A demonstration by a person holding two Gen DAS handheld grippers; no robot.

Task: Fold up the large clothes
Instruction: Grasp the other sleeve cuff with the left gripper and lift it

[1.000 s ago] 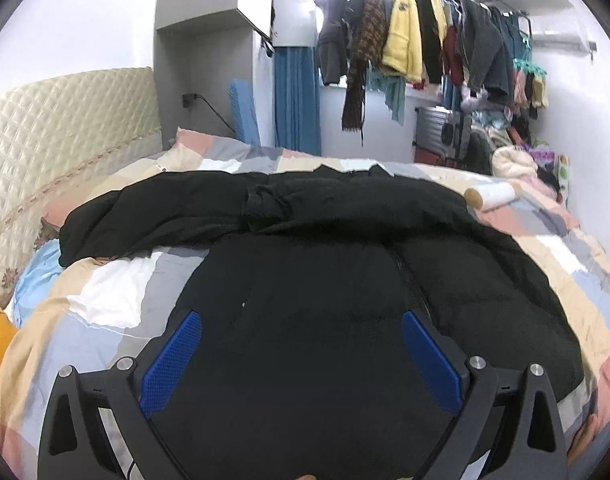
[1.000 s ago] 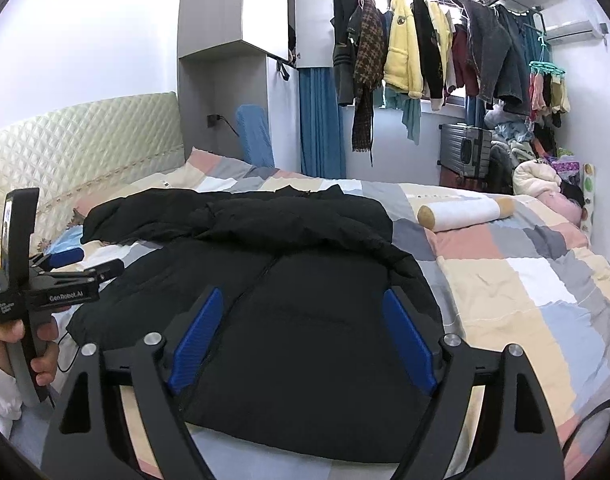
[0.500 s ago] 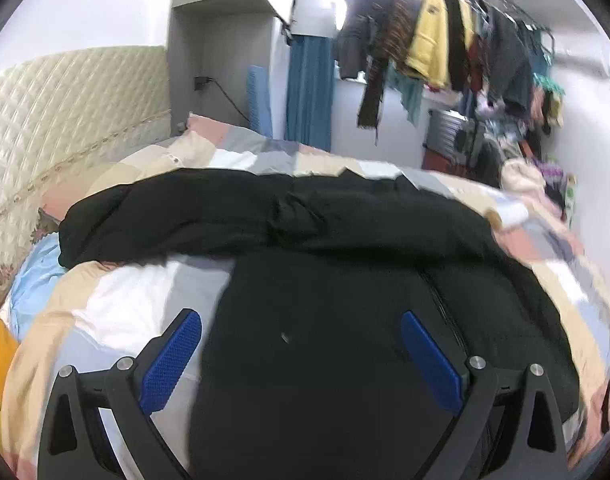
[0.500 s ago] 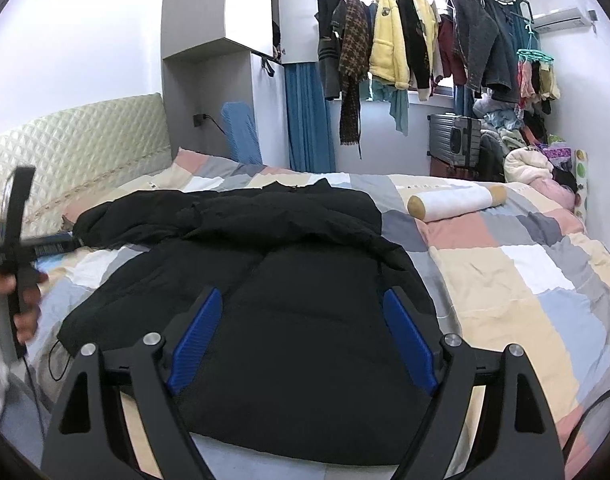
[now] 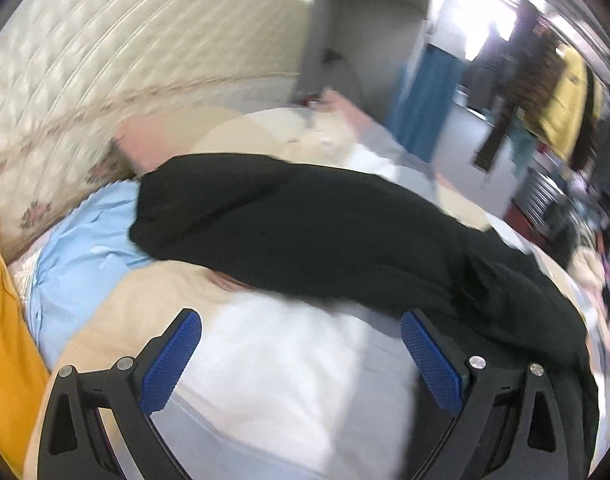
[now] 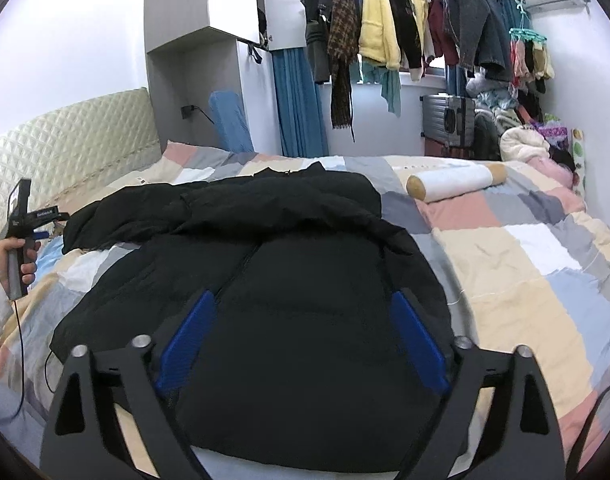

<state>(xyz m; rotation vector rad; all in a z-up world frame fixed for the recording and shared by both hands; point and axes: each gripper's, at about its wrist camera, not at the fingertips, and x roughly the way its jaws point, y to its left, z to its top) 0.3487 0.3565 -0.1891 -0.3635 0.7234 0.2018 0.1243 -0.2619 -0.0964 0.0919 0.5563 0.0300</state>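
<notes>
Lying flat on the patchwork bed cover (image 6: 545,248), the big puffy black coat (image 6: 305,300) has one sleeve (image 5: 265,216) stretched out sideways. The left claw (image 5: 301,344) and right claw (image 6: 301,336) are both wide open, holding nothing. A small pinch could slip off the thick sleeve.

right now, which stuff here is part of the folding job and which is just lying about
Part of the job:
- black jacket, spread on the bed
- left hand-held gripper, open
- right hand-held gripper, open

Lying about:
- white bolster
- hanging clothes
- grey suitcase
- light blue pillow
</notes>
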